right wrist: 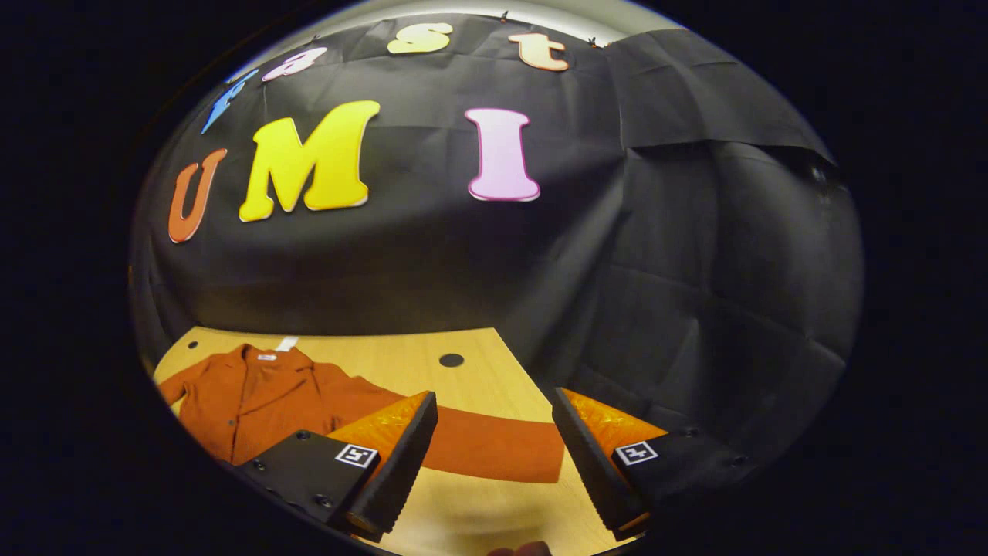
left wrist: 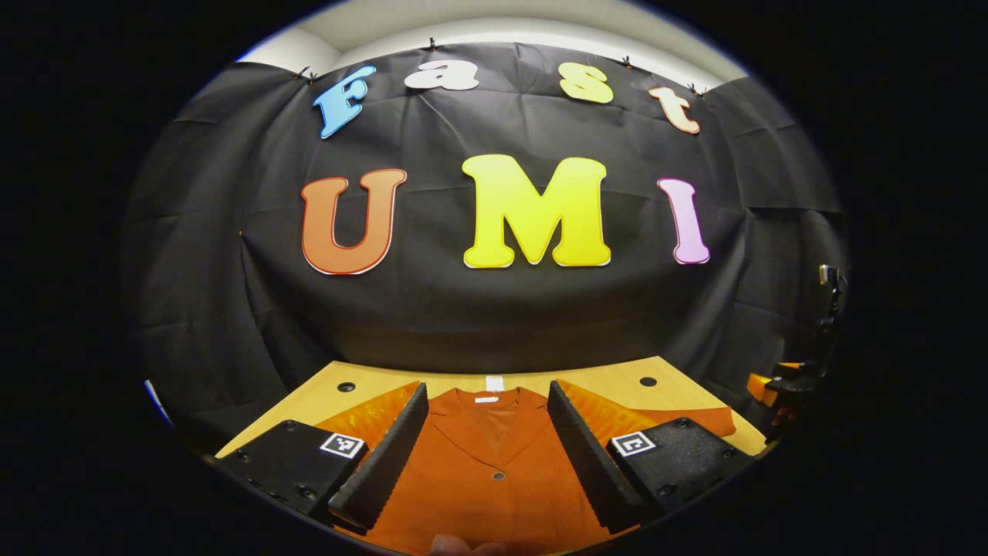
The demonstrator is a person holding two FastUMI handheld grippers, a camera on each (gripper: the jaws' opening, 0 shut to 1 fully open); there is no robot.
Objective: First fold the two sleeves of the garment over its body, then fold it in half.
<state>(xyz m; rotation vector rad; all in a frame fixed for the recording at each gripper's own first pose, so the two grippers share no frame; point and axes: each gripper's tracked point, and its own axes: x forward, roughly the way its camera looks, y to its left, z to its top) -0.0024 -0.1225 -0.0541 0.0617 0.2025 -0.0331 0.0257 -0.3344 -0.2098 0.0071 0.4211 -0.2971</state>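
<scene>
A rust-orange garment (left wrist: pixel 486 463) is lying flat, front up, on a wooden table (right wrist: pixel 401 355), its sleeve (right wrist: pixel 494 452) stretching sideways, not yet folded. I am holding my left gripper (left wrist: pixel 488 455) over its chest and my right gripper (right wrist: pixel 494 463) above that sleeve's cuff, both wide open and gripping nothing, probably readying for the sleeve folds.

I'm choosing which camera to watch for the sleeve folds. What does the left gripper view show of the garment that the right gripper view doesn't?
Left gripper view: the garment body head-on between the left gripper and its open jaws, with collar, neck label and a front button.
Right gripper view: one sleeve lying straight out, unfolded, ahead of the right gripper, jaws open.
Both: the orange garment flat on the wooden table, with a dark hole in the tabletop.
</scene>
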